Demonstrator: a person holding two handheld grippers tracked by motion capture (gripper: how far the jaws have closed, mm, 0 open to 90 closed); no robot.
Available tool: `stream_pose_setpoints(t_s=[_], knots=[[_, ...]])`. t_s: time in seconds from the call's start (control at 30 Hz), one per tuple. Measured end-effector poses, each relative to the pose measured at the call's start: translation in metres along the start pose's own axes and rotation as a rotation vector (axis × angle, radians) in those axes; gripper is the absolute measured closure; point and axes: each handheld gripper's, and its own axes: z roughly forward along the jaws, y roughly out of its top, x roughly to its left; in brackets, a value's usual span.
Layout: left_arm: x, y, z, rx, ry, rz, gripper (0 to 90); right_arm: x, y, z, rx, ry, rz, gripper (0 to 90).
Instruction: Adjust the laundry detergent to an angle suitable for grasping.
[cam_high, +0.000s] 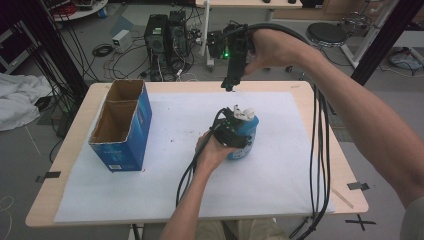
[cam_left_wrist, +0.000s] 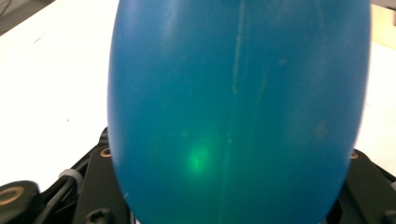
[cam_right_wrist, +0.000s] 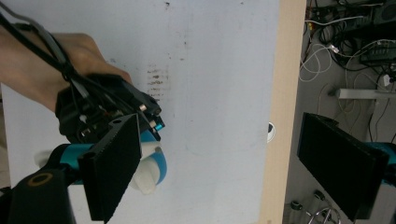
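Left tool (cam_high: 233, 134) clamped on blue spray bottle (cam_high: 244, 136), jaws pressed either side of its body; in the left gripper view the bottle's blue wall (cam_left_wrist: 233, 112) sits right up against the camera, black jaw arms at the bottom edges. Right tool (cam_high: 231, 82) hangs above and beyond the left tool, pointing down, jaws apart with nothing between them; the right gripper view shows its two black pads well apart.

Table (cam_high: 320, 107), light wood, lies under both tools; the right tool hovers over its far edge. White sheet (cam_high: 175, 115) covers most of the tabletop, bottle standing on it beneath the left tool. In the right gripper view the sheet (cam_right_wrist: 219, 70) shows faint dark smudges, wood edge (cam_right_wrist: 285, 93) beside it.

Blue cardboard box (cam_high: 131, 131), open on top with two compartments, stands upright well to the left of the left tool, apart from the bottle.

Bottle upright, right of the left hand (cam_high: 212, 152), roughly below and nearer than the right tool. White nozzle cap (cam_high: 242, 114) tops the bottle, just above the left tool's jaws; in the right gripper view the cap (cam_right_wrist: 147, 179) lies partly behind the near pad.

Black cables (cam_high: 317, 150) trail from the right tool down across the right side of the table.
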Motion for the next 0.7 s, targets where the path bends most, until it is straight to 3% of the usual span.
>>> stream_pose_setpoints(t_s=[0.13, 0.47, 0.6, 0.7], knots=[[0.004, -0.009, -0.01, -0.028, -0.061, 0.007, 45.0, 0.001, 0.001, 0.0, -0.002, 0.001, -0.004, 12.9], [0.016, -0.028, -0.038, -0.022, -0.217, 0.175, 45.0, 0.003, 0.0, 0.0, 0.002, 0.001, -0.003, 12.9], [0.023, -0.034, -0.046, -0.017, -0.268, 0.219, 45.0, 0.003, 0.0, 0.001, 0.003, 0.002, -0.003, 12.9], [0.027, -0.039, -0.05, 0.007, -0.281, 0.239, 45.0, 0.004, 0.0, 0.002, 0.004, 0.003, -0.008, 12.9]])
